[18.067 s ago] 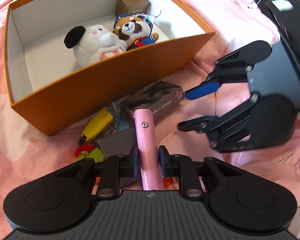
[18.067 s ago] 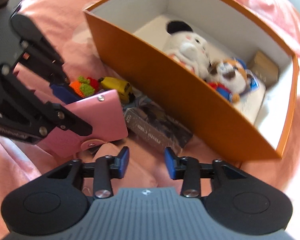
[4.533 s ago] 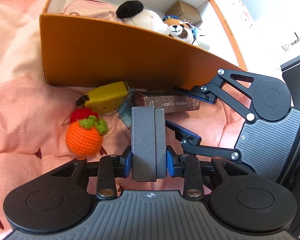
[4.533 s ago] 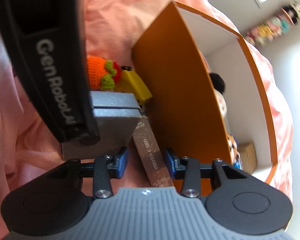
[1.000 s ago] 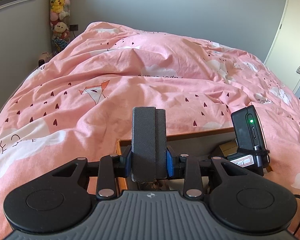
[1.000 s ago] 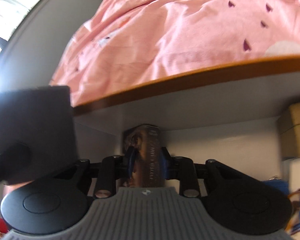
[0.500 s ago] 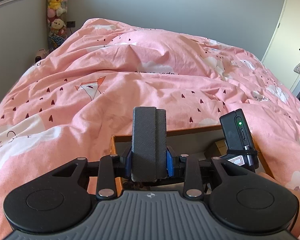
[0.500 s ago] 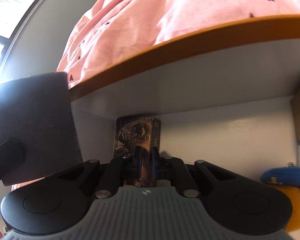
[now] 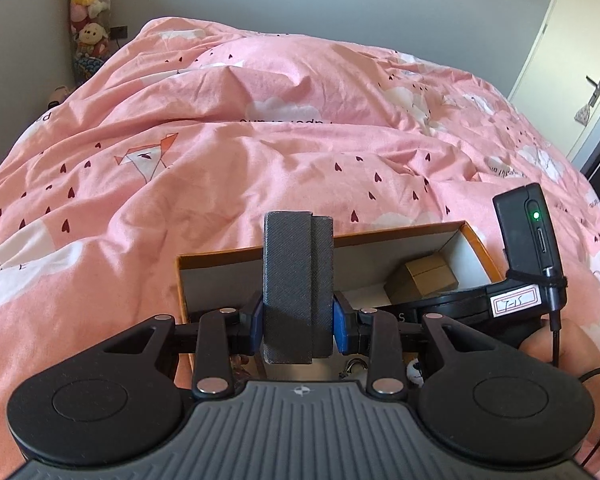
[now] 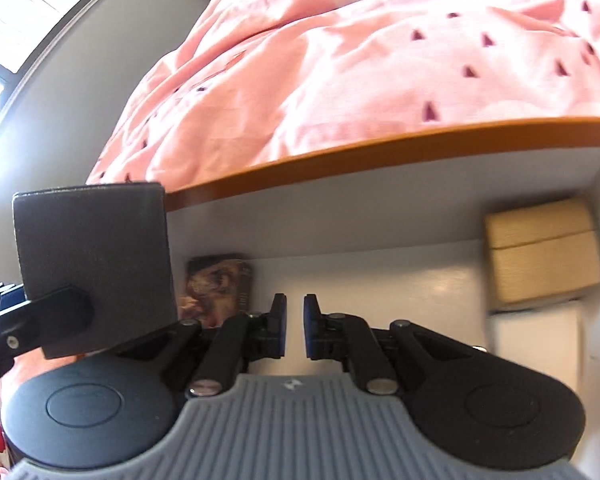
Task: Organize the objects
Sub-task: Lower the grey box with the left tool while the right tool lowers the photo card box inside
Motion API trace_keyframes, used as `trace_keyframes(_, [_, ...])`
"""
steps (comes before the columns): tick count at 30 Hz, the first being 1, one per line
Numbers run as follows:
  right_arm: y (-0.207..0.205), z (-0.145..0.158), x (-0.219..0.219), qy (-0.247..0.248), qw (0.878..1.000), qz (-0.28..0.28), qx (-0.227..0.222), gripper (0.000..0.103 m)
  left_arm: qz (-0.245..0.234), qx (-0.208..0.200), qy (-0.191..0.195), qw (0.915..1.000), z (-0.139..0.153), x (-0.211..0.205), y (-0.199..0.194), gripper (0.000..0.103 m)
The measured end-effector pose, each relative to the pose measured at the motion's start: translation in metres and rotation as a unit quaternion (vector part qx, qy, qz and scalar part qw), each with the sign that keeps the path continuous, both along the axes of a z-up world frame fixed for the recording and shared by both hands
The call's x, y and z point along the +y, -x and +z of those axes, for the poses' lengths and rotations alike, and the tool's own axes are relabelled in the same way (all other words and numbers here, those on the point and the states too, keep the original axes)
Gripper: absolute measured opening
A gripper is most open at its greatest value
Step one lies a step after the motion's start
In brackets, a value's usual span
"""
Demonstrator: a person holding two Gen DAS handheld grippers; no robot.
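My left gripper (image 9: 298, 322) has its fingers (image 9: 256, 322) clamped on the two sides of a dark grey box (image 9: 296, 280), which stands upright between the blue pads and rises well above them. It hangs over the left end of the orange box (image 9: 474, 240), an open carton with white inner walls that sits on the pink bed cover (image 9: 260, 152). From my right wrist view the same grey box (image 10: 92, 264) shows at the left, in front of the carton's corner, with a left finger (image 10: 32, 320) pressed to its face. My right gripper (image 10: 292, 332) is inside the orange box (image 10: 380, 148), its fingers (image 10: 278, 332) drawn in to a narrow slit with nothing between the pads. Just left of them and farther in, the illustrated card box (image 10: 218, 290) stands upright on the white floor against the far wall, near the left corner and clear of my fingers. A small tan carton (image 10: 544, 254) sits at the right end of the box, on a white item whose nature I cannot tell. My right hand (image 9: 556, 340) shows at the edge of the left view, gripping the tool.
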State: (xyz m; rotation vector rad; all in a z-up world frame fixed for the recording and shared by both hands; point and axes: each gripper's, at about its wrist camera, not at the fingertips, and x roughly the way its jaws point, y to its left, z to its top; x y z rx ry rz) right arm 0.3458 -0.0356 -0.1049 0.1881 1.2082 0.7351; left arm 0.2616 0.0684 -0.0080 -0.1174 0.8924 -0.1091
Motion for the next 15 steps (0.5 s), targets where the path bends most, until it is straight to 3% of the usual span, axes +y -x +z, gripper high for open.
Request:
trace_keyframes(3, [-0.003,-0.008,-0.014,-0.020,0.999,-0.024,0.023,0.011,-0.020,0.017,-0.046,0.9986,-0.005,-0.018,-0.003,0.037])
trace_keyframes(5, [-0.002,-0.011,-0.020,-0.029,0.998,-0.039,0.030,0.011,-0.035,0.024,-0.052,0.9977,-0.009,-0.024,-0.002,0.037])
trace_keyframes(9, [-0.010,-0.013,-0.020,-0.036,0.998,-0.048,0.032,0.012,-0.019,0.053,0.006,0.9984,-0.016,-0.012,-0.004,0.037])
trace_keyframes(12, [-0.011,-0.012,-0.023,-0.038,0.998,-0.048,0.034,0.012,-0.001,0.070,0.004,0.9975,-0.025,-0.007,-0.005,0.037])
trace_keyframes(15, [-0.010,-0.014,-0.020,-0.044,0.997,-0.048,0.046,0.012,0.004,0.115,0.041,0.9926,-0.038,0.001,-0.011,0.037])
